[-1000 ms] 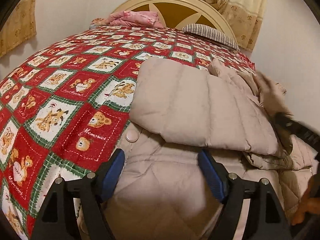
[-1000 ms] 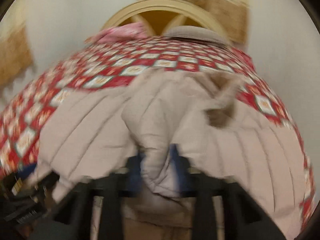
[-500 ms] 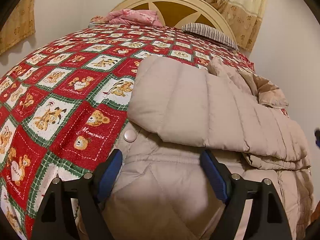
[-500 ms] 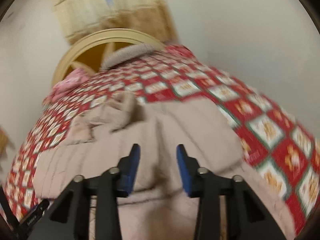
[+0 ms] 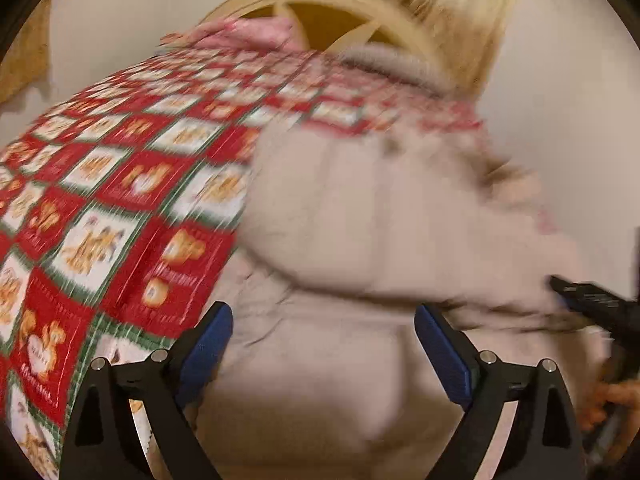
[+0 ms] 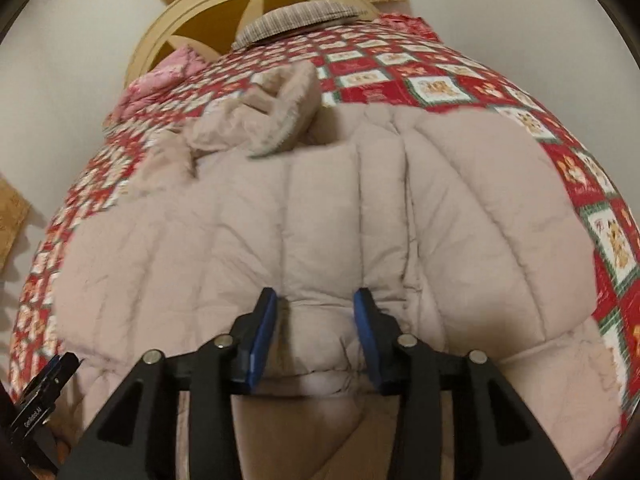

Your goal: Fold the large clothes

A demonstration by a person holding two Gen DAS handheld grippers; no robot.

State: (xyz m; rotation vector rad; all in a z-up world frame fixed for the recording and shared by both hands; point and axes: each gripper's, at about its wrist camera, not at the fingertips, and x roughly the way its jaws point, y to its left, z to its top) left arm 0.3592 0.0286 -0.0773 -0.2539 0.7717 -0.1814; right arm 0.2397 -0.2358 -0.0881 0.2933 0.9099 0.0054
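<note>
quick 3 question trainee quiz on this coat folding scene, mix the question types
1. True or false: the left gripper is clamped shut on the beige puffer coat.
2. Multiple choice: what lies at the headboard end of the bed, besides the pink bundle? A) a striped pillow B) a laptop C) a shoe box
3. Fill in: the coat lies on a red, green and white ____ with teddy bear squares.

Key:
1. False; its jaws are wide open above the coat.
2. A, the striped pillow.
3. Quilt.
</note>
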